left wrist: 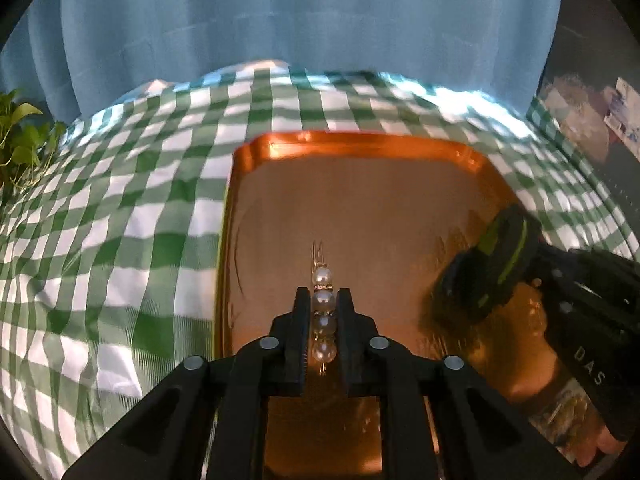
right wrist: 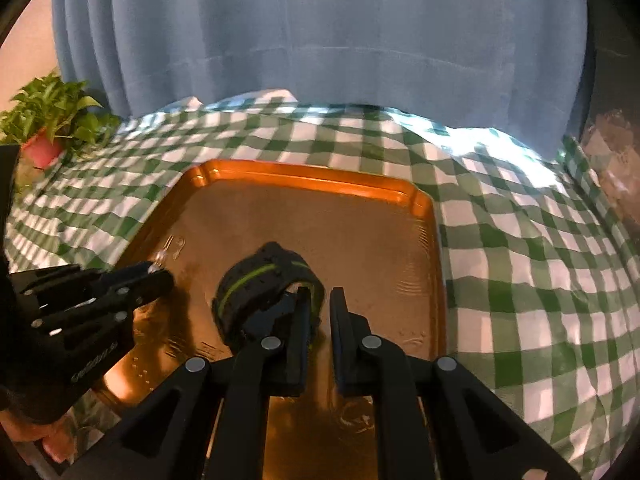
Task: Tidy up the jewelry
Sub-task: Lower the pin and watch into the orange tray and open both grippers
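Observation:
A copper tray (left wrist: pixel 360 148) lies on a green-and-white checked cloth; it also shows in the right wrist view (right wrist: pixel 312 178). My left gripper (left wrist: pixel 324 296) is shut on a pearl hair pin (left wrist: pixel 323 278), held over the tray's near middle. My left gripper shows at the left of the right wrist view (right wrist: pixel 156 276). A black watch with a green stripe (right wrist: pixel 264 284) hangs around the left finger of my right gripper (right wrist: pixel 320 300), whose jaws stand a little apart. The watch also shows in the left wrist view (left wrist: pixel 492 264), over the tray's right side.
A potted green plant (right wrist: pixel 52 120) in a pink pot stands at the far left of the table. A blue curtain (right wrist: pixel 320 40) hangs behind. The checked cloth (left wrist: pixel 120 220) surrounds the tray on the left, back and right.

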The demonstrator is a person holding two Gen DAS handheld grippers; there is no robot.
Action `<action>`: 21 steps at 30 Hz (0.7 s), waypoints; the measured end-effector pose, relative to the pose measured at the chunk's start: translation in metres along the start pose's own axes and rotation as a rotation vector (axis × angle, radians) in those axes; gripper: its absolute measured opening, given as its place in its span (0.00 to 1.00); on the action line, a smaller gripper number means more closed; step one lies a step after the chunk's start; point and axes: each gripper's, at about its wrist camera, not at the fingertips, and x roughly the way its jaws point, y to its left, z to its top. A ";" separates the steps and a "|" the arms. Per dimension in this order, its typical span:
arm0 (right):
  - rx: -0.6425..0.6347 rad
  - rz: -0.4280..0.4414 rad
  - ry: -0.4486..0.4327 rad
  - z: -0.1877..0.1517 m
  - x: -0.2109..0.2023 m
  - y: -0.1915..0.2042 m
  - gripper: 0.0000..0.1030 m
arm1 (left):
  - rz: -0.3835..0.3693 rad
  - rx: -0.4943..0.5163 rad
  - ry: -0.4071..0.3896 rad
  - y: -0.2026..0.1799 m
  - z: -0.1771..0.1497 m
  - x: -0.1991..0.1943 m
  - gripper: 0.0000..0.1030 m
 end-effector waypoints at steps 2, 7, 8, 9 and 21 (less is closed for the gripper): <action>0.013 0.048 0.040 -0.001 -0.002 -0.001 0.57 | 0.044 0.034 0.018 -0.005 -0.001 -0.009 0.43; 0.040 0.059 -0.010 -0.010 -0.043 -0.011 0.70 | 0.070 0.006 -0.109 -0.005 -0.015 -0.067 0.91; 0.056 0.078 -0.011 -0.014 -0.052 -0.015 0.70 | 0.056 0.002 -0.108 -0.005 -0.019 -0.077 0.91; 0.070 0.107 -0.014 -0.018 -0.061 -0.018 0.70 | 0.048 0.003 -0.102 -0.006 -0.025 -0.087 0.92; 0.050 0.137 -0.071 -0.095 -0.151 -0.016 0.70 | 0.045 -0.041 -0.247 -0.003 -0.140 -0.187 0.92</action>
